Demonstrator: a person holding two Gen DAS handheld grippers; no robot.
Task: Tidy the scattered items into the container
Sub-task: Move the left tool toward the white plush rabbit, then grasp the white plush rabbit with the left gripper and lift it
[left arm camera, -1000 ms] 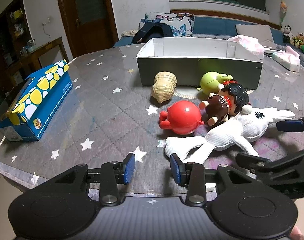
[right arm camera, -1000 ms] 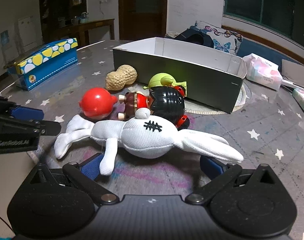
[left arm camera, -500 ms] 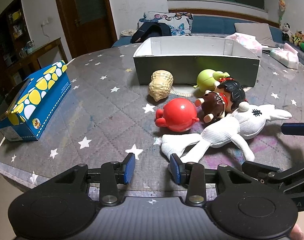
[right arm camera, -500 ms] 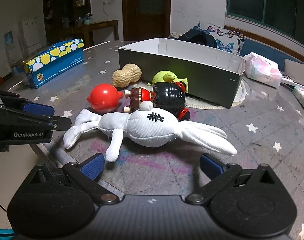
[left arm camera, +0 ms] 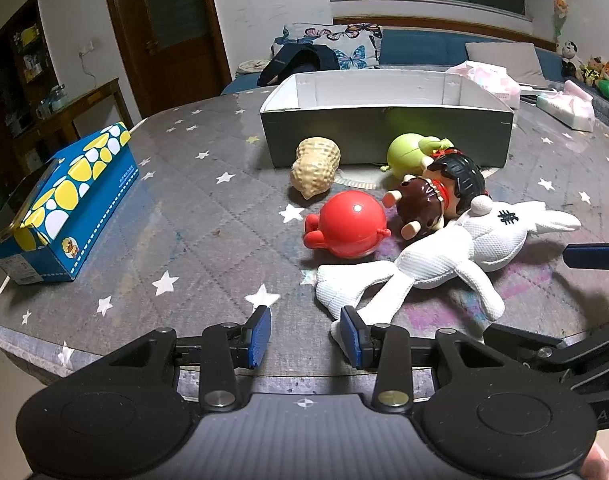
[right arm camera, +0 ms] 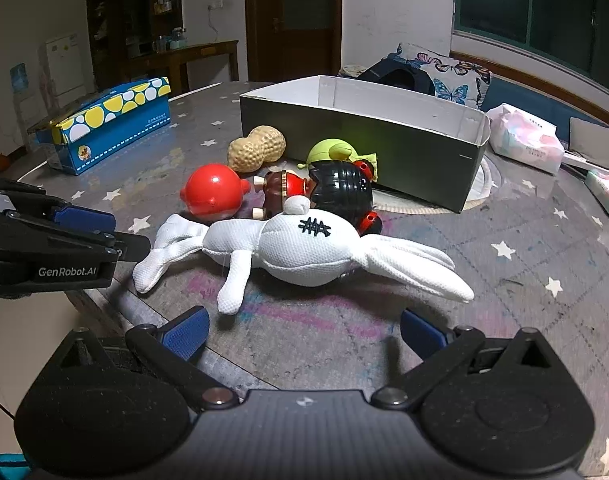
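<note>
Toys lie scattered on the star-patterned table (left arm camera: 192, 224) in front of the grey box (left arm camera: 384, 136).

A white plush rabbit (right arm camera: 304, 246) sprawls nearest, touching a black-haired doll (right arm camera: 340, 190); beside them are a red round toy (left arm camera: 352, 224), a green toy (left arm camera: 408, 152) just beside the box's front wall, and a peanut toy (left arm camera: 314, 166). The left gripper (left arm camera: 306, 334) hovers by the rabbit's foot, jaws apart and empty; the right gripper (right arm camera: 304, 330) faces the rabbit, jaws wide apart. A blue tissue box (left arm camera: 68, 208) sits well off to the left.

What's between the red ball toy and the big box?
The peanut toy lies between the red ball toy and the box, seen in the left wrist view.
</note>
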